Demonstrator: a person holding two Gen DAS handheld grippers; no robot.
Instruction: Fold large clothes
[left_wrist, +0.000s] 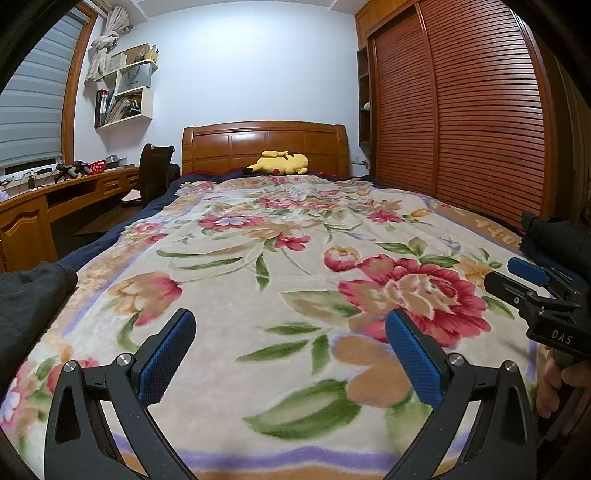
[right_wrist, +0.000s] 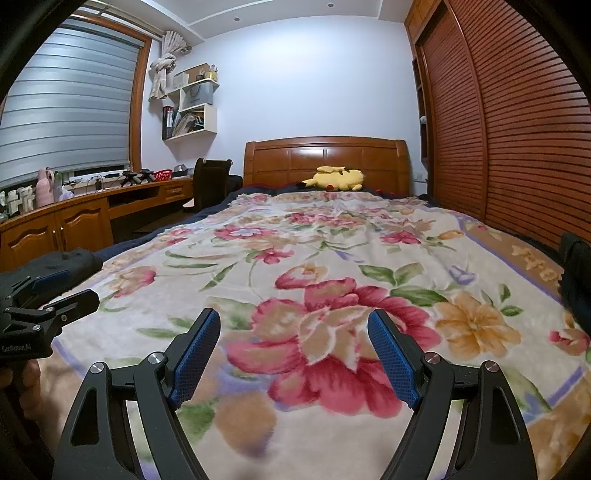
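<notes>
Home bedroom, bed (left_wrist: 280, 258), wooden headboard (left_wrist: 266, 146), louvred wardrobe (left_wrist: 461, 110)

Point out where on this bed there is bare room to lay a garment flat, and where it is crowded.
The floral blanket lies bare across its middle, from both open grippers, left and right, up toward the yellow plush toy by the headboard. Crowded spots: dark clothing at the left edge and dark clothing at the right edge.

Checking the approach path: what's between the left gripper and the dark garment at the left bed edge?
Only bare floral blanket. In the left wrist view the left gripper is open over the blanket, and nothing lies between it and the dark garment.
</notes>
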